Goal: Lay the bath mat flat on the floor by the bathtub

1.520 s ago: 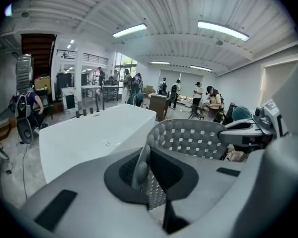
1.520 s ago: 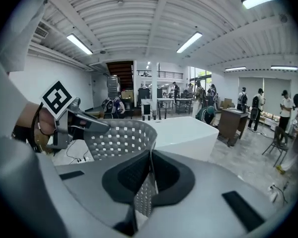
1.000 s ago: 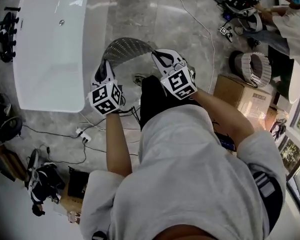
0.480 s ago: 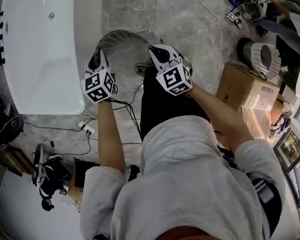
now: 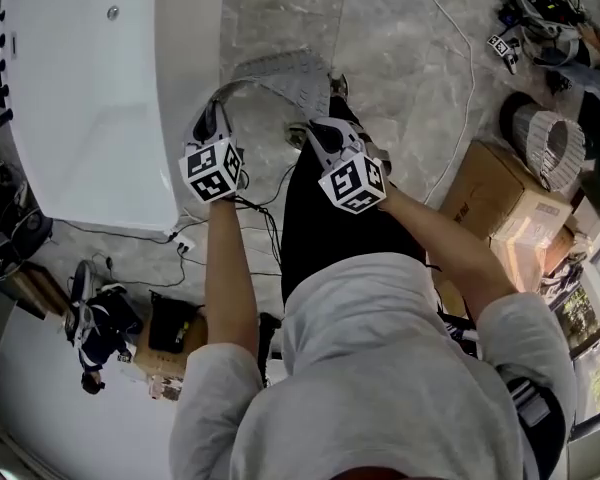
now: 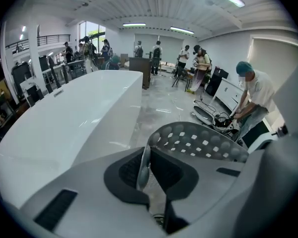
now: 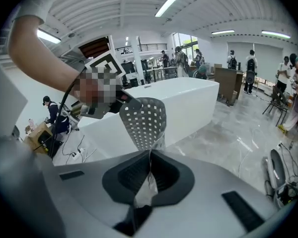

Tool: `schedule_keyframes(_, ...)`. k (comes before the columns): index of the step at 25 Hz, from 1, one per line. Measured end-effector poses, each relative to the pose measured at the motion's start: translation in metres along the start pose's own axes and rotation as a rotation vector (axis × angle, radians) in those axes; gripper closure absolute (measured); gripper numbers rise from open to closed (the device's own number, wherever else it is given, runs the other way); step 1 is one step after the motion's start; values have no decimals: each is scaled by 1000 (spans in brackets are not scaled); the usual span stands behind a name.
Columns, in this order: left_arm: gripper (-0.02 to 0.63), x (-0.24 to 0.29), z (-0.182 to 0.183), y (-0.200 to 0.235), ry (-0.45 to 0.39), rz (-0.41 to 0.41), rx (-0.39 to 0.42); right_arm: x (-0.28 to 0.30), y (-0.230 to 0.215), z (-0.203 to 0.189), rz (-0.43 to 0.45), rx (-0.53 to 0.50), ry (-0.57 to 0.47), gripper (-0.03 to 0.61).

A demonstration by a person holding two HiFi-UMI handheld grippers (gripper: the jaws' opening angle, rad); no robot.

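Note:
The bath mat [image 5: 278,74] is grey, rubbery and full of small holes. It hangs in an arch between my two grippers, above the marble floor just right of the white bathtub [image 5: 80,98]. My left gripper [image 5: 211,120] is shut on the mat's left edge, next to the tub's wall. My right gripper [image 5: 316,129] is shut on the opposite edge. In the left gripper view the mat [image 6: 201,142] curves away from the shut left gripper [image 6: 142,166], with the bathtub [image 6: 74,118] to the left. In the right gripper view the mat [image 7: 144,119] rises from the pinching right gripper [image 7: 149,175].
A cardboard box [image 5: 500,196] and a round grey basket [image 5: 546,140] stand at the right. A white cable [image 5: 458,63] runs over the floor. A power strip [image 5: 180,246] and bags [image 5: 95,330] lie near the tub's near end. People stand in the background.
Both grippers have sunk toward the floor with the mat held between them. The mat's arch now hangs lower, beside the tub.

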State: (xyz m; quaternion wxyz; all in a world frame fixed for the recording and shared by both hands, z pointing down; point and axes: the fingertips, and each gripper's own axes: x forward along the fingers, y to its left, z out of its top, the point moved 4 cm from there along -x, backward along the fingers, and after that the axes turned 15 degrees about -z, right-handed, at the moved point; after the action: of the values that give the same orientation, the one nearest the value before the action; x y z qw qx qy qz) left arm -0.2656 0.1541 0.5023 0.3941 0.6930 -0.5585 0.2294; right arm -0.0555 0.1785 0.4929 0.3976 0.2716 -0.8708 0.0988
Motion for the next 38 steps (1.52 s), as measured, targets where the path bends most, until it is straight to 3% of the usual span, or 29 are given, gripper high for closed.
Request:
schedule_keyframes(4,586,0,-8,6,28,19,-9,0,16,-5,62,10,21,563)
schedule_keyframes(10,586,-9,-26,14,89,7,4,6,37,-9,70,84,56,563)
schedule_keyframes(16,586,-17,-40,15,157,-45,139,6,43,-10,26,186,87,563)
schedule_keyframes(21,586,12,-25,38,172,-80,234,35,-2,-12,-84,224,89,563)
schedule_keyframes(26,586,60,7,35,134,-122,300,66,-53,-7,-148,188,62,563)
schedule_keyframes(38,586,163,72,28,82,-105,341,126,-163,-8,-169,167,23,563)
